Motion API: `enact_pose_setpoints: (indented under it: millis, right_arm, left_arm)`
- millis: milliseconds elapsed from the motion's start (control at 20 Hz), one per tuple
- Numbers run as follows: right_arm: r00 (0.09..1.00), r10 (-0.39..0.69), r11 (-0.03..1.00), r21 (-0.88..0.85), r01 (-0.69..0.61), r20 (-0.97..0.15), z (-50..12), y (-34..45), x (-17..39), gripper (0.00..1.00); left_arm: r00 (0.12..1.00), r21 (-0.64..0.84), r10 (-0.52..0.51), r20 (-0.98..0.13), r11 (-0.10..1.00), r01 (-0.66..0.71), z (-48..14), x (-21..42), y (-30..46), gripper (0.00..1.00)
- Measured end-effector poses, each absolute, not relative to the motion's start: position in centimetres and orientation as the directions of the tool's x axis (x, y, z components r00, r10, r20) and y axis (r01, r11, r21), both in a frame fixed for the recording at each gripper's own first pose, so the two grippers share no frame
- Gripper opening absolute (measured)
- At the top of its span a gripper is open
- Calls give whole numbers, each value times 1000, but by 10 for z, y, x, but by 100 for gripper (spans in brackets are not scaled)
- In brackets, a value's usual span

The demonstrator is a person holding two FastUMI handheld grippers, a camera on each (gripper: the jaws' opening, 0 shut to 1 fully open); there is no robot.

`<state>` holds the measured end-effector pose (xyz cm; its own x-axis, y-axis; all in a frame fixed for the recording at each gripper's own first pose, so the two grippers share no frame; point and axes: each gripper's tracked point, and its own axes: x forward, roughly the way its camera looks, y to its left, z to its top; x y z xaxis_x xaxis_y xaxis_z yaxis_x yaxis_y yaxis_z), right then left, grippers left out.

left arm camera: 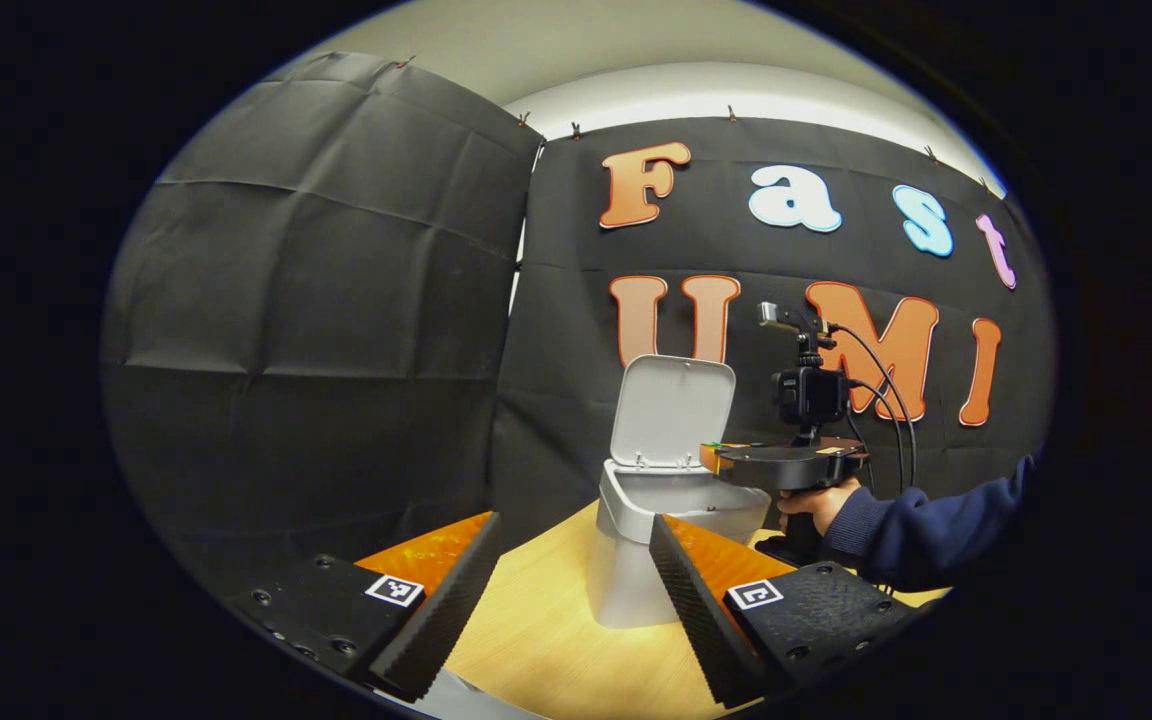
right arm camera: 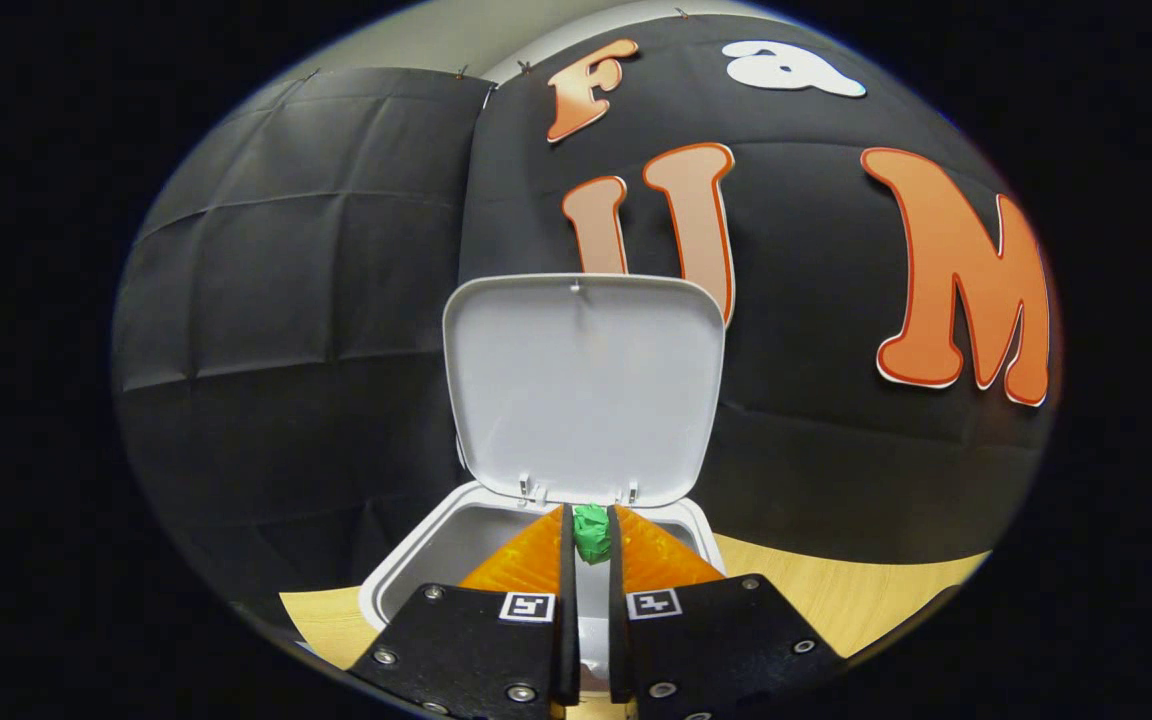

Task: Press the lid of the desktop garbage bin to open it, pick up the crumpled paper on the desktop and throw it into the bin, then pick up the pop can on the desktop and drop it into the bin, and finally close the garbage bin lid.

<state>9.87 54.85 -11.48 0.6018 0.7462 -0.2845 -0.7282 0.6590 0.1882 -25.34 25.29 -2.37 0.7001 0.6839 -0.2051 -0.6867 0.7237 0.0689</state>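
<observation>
Bin (right arm camera: 406, 570) lid (right arm camera: 584, 390) up. Right gripper (right arm camera: 591, 535) pinches green paper (right arm camera: 592, 533) over bin mouth; should spread jaws while centred, clear of rim. Left gripper (left arm camera: 576, 580) wide apart, empty, above tabletop (left arm camera: 546, 650) near bin.

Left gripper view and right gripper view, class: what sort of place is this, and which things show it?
Probably a staged recording booth, not a home: black cloth wall clipped up behind a wooden desktop, a small white bin with lid raised, and a camera-topped right gripper held by a person's hand.
</observation>
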Motion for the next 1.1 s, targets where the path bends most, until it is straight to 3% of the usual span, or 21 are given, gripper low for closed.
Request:
enact_pose_setpoints:
  millis: [400,650,700,750,800,1100]
  right_arm:
    - [603,748,657,175,-734,-278,-119,555,101,27]
    - [605,753,651,163,-741,-259,-112,549,97,49]
    - [605,754,651,166,-741,-257,-112,547,96,51]
    - [603,755,650,169,-741,-258,-112,545,95,46]
    - [603,755,650,172,-740,-258,-113,542,94,58]
    - [630,739,672,191,-716,-238,-104,506,87,60]
  left_arm:
    - [690,68,694,-207,713,-697,-27,-258,258,94]
    - [705,72,679,-203,729,-681,-27,-253,251,94]
    - [707,72,677,-206,731,-679,-27,-252,249,94]
    - [709,71,674,-207,733,-676,-28,-252,248,94]
    - [711,71,671,-210,736,-674,-28,-251,247,94]
    - [736,75,641,-218,763,-642,-34,-240,233,94]
